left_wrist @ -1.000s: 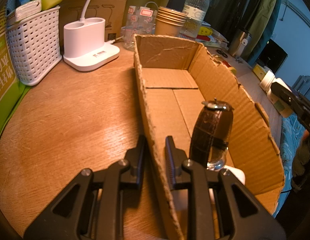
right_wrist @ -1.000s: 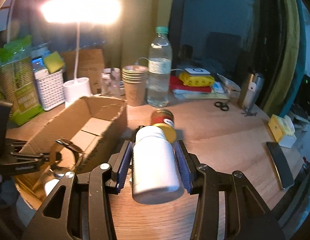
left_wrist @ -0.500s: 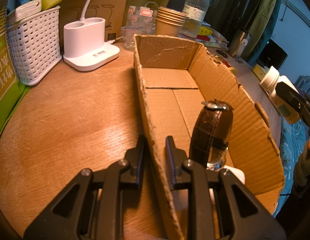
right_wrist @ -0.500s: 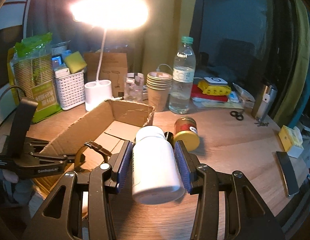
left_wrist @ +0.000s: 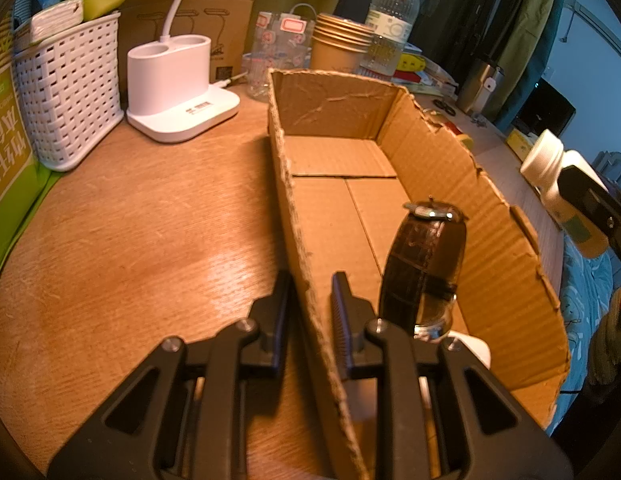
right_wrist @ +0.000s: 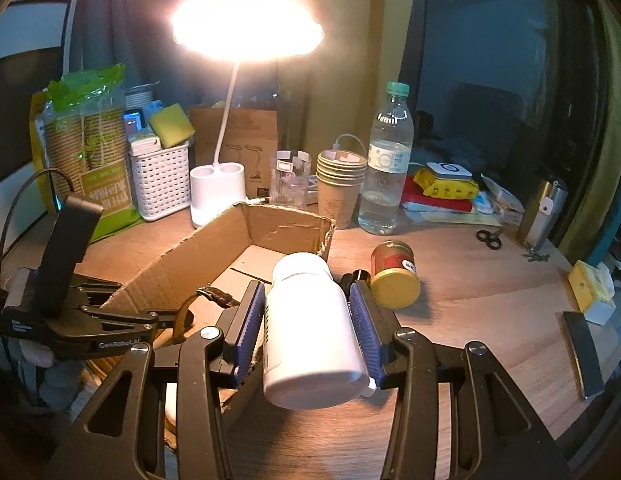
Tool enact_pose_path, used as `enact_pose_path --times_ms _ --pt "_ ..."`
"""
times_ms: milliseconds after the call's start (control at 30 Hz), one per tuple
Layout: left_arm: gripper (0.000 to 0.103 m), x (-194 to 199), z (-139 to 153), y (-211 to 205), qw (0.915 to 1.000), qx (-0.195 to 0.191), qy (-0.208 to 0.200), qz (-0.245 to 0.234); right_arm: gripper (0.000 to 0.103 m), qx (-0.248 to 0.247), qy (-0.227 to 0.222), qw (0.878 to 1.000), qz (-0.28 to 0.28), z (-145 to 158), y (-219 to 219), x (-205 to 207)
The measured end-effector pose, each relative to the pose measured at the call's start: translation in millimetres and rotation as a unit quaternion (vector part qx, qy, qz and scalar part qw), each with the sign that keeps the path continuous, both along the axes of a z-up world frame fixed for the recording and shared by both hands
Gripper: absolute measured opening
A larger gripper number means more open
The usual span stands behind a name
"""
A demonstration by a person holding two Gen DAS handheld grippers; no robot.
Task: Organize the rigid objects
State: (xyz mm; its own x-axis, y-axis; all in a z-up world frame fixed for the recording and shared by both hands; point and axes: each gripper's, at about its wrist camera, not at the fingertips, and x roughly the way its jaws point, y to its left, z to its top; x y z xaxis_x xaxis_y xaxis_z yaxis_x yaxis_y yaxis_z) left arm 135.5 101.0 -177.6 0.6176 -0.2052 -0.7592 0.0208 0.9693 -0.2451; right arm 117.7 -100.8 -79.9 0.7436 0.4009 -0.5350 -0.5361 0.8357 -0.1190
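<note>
An open cardboard box [left_wrist: 430,160] lies on the wooden table. Inside it a brown-strapped wristwatch [left_wrist: 424,264] stands on edge, with a white object [left_wrist: 470,348] beneath it. My left gripper [left_wrist: 308,280] is shut on the box's near left wall. My right gripper [right_wrist: 306,286] holds a white plastic bottle [right_wrist: 310,320] lying between its blue pads, and its jaws are closing on the bottle. It hovers just right of the box [right_wrist: 286,228], beside its right wall. The same bottle [left_wrist: 550,168] shows at the right edge of the left wrist view. A red jar with a yellow lid [right_wrist: 394,276] lies on the table beyond it.
Behind the box stand a white lamp base [left_wrist: 178,84], a white basket [left_wrist: 66,92], stacked paper cups [left_wrist: 338,44] and a water bottle [right_wrist: 384,172]. Scissors [right_wrist: 488,238], a dark flat slab [right_wrist: 582,356] and a yellow pack [right_wrist: 590,284] lie to the right.
My right gripper has carried the white bottle leftward to the box's right side; the bottle has come into the left wrist view. The left gripper has stayed on the box wall.
</note>
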Motion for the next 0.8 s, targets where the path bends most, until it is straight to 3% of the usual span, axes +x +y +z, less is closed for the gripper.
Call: enact_pose_path --times_ms 433,800 --pt "0.022 -0.1 0.1 0.4 1.0 0.0 0.0 0.0 0.039 -0.005 0.001 1.0 0.001 -4.3 2.4 1.3" --pt "0.022 -0.1 0.1 0.5 1.0 0.0 0.0 0.0 0.039 0.005 0.043 0.998 -0.034 -22.6 -33.6 3.7"
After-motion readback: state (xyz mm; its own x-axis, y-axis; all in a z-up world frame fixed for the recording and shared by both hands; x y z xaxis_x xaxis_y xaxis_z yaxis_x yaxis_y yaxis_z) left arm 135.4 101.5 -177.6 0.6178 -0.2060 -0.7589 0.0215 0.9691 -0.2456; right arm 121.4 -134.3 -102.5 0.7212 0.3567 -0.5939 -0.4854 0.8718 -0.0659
